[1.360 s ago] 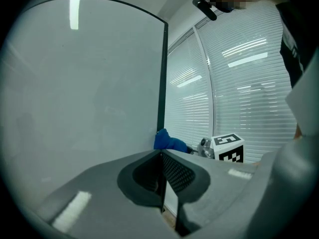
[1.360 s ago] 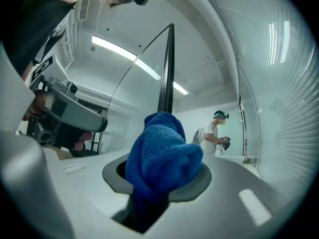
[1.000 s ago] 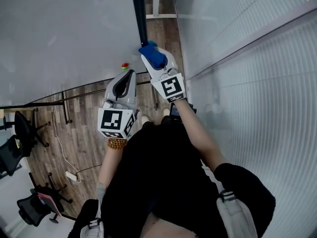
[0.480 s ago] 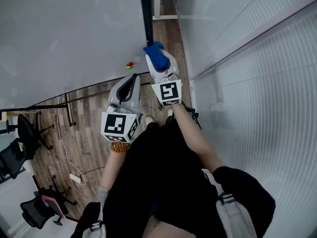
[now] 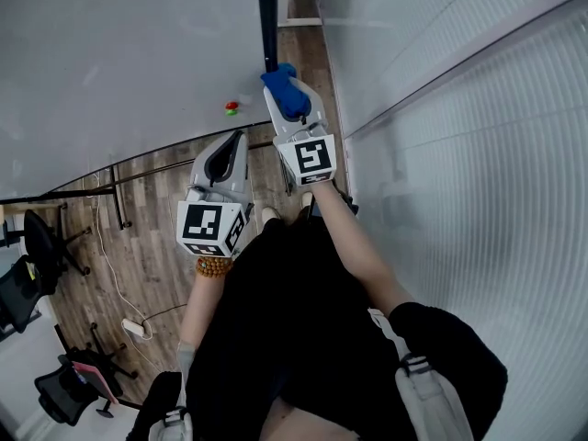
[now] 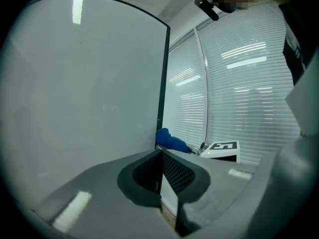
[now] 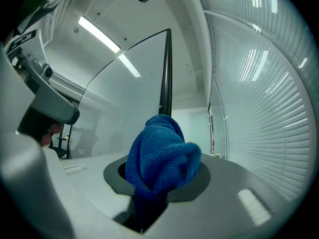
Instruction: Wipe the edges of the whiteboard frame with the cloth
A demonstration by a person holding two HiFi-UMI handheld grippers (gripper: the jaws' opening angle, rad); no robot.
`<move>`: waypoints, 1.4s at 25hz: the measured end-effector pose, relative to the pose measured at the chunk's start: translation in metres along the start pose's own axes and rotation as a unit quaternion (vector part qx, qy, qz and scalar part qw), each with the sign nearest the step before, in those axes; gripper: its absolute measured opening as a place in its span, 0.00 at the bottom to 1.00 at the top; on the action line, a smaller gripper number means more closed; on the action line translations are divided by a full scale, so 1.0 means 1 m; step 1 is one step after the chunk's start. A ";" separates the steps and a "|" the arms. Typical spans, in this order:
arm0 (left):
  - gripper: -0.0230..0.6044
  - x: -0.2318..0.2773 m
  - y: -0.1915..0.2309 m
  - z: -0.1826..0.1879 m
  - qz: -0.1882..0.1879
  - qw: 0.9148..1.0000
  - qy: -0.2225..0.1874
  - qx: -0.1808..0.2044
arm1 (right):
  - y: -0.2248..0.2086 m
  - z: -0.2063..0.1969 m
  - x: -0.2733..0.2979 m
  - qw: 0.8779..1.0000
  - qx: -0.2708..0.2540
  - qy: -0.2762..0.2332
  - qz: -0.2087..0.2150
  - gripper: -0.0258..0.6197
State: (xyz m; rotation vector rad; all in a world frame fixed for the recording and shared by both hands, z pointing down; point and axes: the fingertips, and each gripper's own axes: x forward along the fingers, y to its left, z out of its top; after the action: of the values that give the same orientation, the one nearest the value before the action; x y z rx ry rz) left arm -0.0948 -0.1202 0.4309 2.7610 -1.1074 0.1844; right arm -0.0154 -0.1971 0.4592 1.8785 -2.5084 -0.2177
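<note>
Cloth looks soft and light, so the right gripper squeezes its bunched middle by the dark frame. Left gripper is pinched together, holding nothing.

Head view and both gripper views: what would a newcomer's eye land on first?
The bright blue cloth, bunched in the shut jaws of the right gripper, stands out at the whiteboard's dark vertical frame edge, centre top of the head view. Beside it, lower left, the left gripper hangs shut and empty, its marker cube facing the camera.
</note>
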 end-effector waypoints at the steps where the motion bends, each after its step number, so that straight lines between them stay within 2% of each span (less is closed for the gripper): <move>1: 0.04 0.000 0.000 0.001 0.000 1.000 -0.001 0.000 | 0.002 0.001 -0.001 1.000 -0.010 -0.004 0.001 0.21; 4: 0.04 0.001 -0.002 0.006 -0.001 1.000 -0.004 0.000 | 0.010 -0.008 -0.005 1.000 -0.020 0.018 0.009 0.19; 7: 0.04 0.007 0.000 0.004 0.002 1.000 -0.002 0.001 | 0.008 -0.044 -0.002 0.998 -0.001 0.065 0.012 0.20; 17: 0.04 -0.011 0.023 -0.003 0.030 1.000 0.003 -0.001 | 0.004 -0.065 -0.001 0.997 0.026 0.074 0.023 0.18; 27: 0.04 -0.029 0.033 -0.012 0.049 0.999 -0.004 -0.011 | 0.008 -0.107 -0.009 0.992 0.032 0.109 0.046 0.17; 35: 0.04 -0.042 0.045 -0.024 0.064 0.998 -0.006 -0.016 | 0.010 -0.158 -0.013 0.985 0.037 0.151 0.069 0.16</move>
State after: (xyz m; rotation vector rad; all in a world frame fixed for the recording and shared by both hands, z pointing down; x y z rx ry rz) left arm -0.1571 -0.1193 0.4519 2.6686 -1.2794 0.1654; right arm -0.0075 -0.1990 0.6175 1.6065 -2.4504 0.1527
